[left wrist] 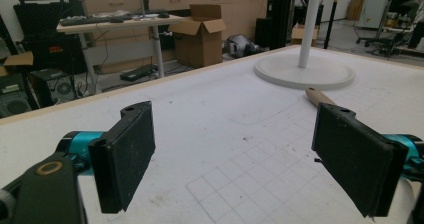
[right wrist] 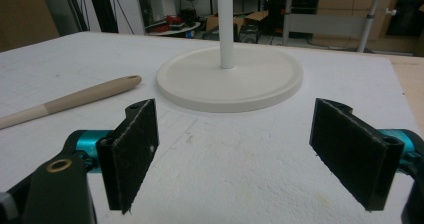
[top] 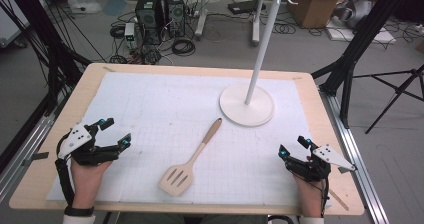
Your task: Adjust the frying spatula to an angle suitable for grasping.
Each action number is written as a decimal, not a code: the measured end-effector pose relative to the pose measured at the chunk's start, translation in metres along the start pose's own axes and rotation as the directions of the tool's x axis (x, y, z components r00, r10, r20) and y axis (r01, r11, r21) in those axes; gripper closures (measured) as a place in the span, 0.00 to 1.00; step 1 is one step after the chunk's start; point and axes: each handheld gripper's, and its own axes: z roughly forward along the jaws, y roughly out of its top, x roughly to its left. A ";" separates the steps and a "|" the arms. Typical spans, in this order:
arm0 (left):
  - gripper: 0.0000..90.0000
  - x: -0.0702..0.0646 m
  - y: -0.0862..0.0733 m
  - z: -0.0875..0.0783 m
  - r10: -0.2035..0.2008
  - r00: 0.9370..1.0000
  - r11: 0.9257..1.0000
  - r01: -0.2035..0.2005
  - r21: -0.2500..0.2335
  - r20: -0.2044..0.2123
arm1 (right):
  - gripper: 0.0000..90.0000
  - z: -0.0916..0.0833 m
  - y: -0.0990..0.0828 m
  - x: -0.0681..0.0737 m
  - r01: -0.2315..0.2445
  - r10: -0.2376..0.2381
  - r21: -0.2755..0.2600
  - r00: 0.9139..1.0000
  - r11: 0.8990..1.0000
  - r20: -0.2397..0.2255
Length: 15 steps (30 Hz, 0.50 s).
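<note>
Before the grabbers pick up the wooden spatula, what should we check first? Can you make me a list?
1. Left gripper open: ok, jaws wide apart.
2. Right gripper open: ok, nothing between its jaws.
3. Spatula lying free on the white mat: ok, nothing on top of it.
4. Handle easy to reach: ok, it points toward the stand's round base without touching it.
5. Stand upright: ok.
6. Hooks on top of the stand empty: ok in the high view.
</note>
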 end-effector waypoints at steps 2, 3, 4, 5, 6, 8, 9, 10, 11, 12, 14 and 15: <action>0.19 0.000 0.001 -0.001 -0.002 1.000 1.000 0.002 -0.008 -0.001 | 0.20 0.000 0.001 0.001 0.003 -0.003 -0.002 1.000 1.000 -0.001; 0.19 0.000 0.001 -0.001 -0.005 1.000 1.000 0.005 -0.007 -0.004 | 0.20 0.000 0.002 0.002 0.001 -0.001 0.002 1.000 1.000 -0.006; 0.19 0.000 0.000 -0.001 -0.006 1.000 1.000 0.006 -0.002 -0.004 | 0.20 0.000 0.004 0.002 0.003 -0.003 -0.003 1.000 1.000 -0.011; 0.19 0.001 0.000 -0.001 -0.005 1.000 1.000 0.005 0.004 -0.004 | 0.20 -0.001 0.005 0.003 0.007 -0.007 -0.002 1.000 1.000 -0.014; 0.19 0.002 -0.001 -0.002 -0.006 1.000 1.000 0.006 0.008 -0.004 | 0.20 -0.001 0.006 0.004 0.008 -0.008 -0.004 1.000 1.000 -0.017; 0.19 0.002 -0.002 -0.001 -0.011 1.000 1.000 0.011 0.012 -0.005 | 0.20 -0.003 0.011 0.006 0.005 -0.006 -0.008 1.000 1.000 -0.024; 0.19 0.002 -0.002 -0.001 -0.013 1.000 1.000 0.013 0.014 -0.005 | 0.20 -0.003 0.013 0.006 0.011 -0.012 -0.014 1.000 1.000 -0.029; 0.19 0.002 -0.002 -0.001 -0.013 1.000 1.000 0.013 0.014 -0.005 | 0.20 -0.003 0.013 0.006 0.011 -0.012 -0.014 1.000 1.000 -0.029; 0.19 0.002 -0.001 -0.001 -0.010 1.000 1.000 0.010 0.021 -0.001 | 0.20 -0.005 0.018 0.009 0.009 -0.009 -0.014 0.999 1.000 -0.034; 0.19 0.001 -0.001 -0.001 -0.007 1.000 1.000 0.007 0.026 -0.007 | 0.20 -0.006 0.019 0.009 0.011 -0.011 -0.018 0.999 1.000 -0.036; 0.17 0.001 -0.001 -0.001 -0.013 1.000 1.000 0.013 0.027 -0.012 | 0.20 -0.008 0.023 0.011 0.010 -0.011 -0.025 0.999 1.000 -0.043; 0.17 0.001 -0.001 -0.001 -0.013 1.000 1.000 0.013 0.027 -0.012 | 0.20 -0.009 0.025 0.011 0.008 -0.010 -0.031 0.999 0.999 -0.049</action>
